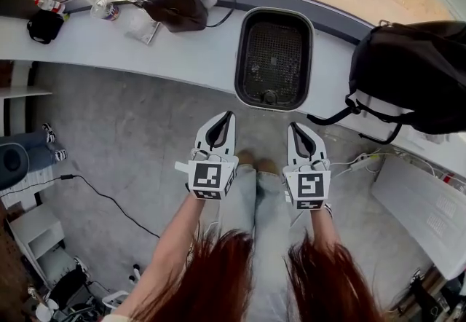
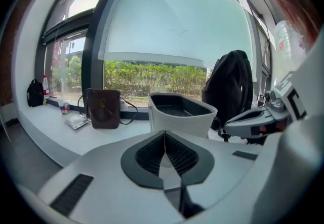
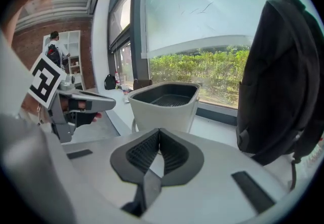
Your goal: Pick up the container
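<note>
Head view: rounded-rectangular, smooth white container (image 1: 274,58), dark fine-mesh interior

long white counter (image 1: 182,51): below the window, far side | white rounded plastic container (image 1: 238,65): on counter, middle | brown leather handbag (image 1: 178,9): on counter, left of container | black fabric backpack (image 1: 415,76): on counter, right of container | left gripper (image 1: 230,116), right gripper (image 1: 293,126): side by side, nearer than container, apart from it
</note>
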The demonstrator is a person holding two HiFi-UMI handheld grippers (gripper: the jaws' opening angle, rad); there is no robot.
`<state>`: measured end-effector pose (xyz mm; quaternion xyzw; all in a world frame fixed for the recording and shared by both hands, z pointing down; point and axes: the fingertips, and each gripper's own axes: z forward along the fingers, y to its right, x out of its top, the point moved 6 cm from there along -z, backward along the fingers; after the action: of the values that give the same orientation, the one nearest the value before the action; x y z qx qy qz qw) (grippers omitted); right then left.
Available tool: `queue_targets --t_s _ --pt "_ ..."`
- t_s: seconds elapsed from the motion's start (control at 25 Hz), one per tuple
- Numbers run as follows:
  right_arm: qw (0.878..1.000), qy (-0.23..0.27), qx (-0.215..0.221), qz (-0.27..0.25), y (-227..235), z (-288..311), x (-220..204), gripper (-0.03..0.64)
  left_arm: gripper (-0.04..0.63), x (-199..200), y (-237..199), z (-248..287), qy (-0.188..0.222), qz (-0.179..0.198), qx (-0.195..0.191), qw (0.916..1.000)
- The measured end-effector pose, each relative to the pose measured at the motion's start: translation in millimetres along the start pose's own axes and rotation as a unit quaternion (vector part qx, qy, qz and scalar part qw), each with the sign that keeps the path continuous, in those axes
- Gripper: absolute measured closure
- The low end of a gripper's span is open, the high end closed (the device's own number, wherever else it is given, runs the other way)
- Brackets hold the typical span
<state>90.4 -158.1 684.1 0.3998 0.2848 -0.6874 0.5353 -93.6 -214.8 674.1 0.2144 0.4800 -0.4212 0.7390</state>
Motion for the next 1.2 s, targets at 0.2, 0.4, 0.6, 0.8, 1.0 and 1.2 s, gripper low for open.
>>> queue_targets --t_s 0.2,0.4,0.6,0.8,1.0,1.2 --pt "1.0 -0.008 -0.001 0.007 -3.1 24.6 -29.1 0.592 0.578 -33.4 -11.4 16.8 -0.013 0.006 -0.003 0.9999" --pt "1.0 -0.012 -0.002 0.007 -1.7 43.2 -55.5 0.592 0.578 -62.1 -15.6 33.0 -0.018 0.012 -0.01 0.9997" --pt "1.0 -0.023 -0.006 0.004 4.8 56.8 -84.4 0.592 0.58 -86.4 -16.4 49.4 -0.019 0.013 -0.017 0.9996" --pt "1.0 -0.023 -0.011 -0.001 10.4 69.0 -100.1 0.592 0.578 -102.2 -16.0 64.1 -0.016 0.014 -0.026 0.9994" --pt "1.0 -0.019 -0.013 -0.007 15.4 82.5 -110.6 0.592 0.58 -114.3 -17.7 79.0 -0.012 0.021 -0.036 0.9991" --pt "1.0 -0.007 -0.013 -0.014 18.7 92.7 -113.4 0.592 0.578 -118.9 -18.0 91.5 -0.001 0.027 -0.044 0.9987"
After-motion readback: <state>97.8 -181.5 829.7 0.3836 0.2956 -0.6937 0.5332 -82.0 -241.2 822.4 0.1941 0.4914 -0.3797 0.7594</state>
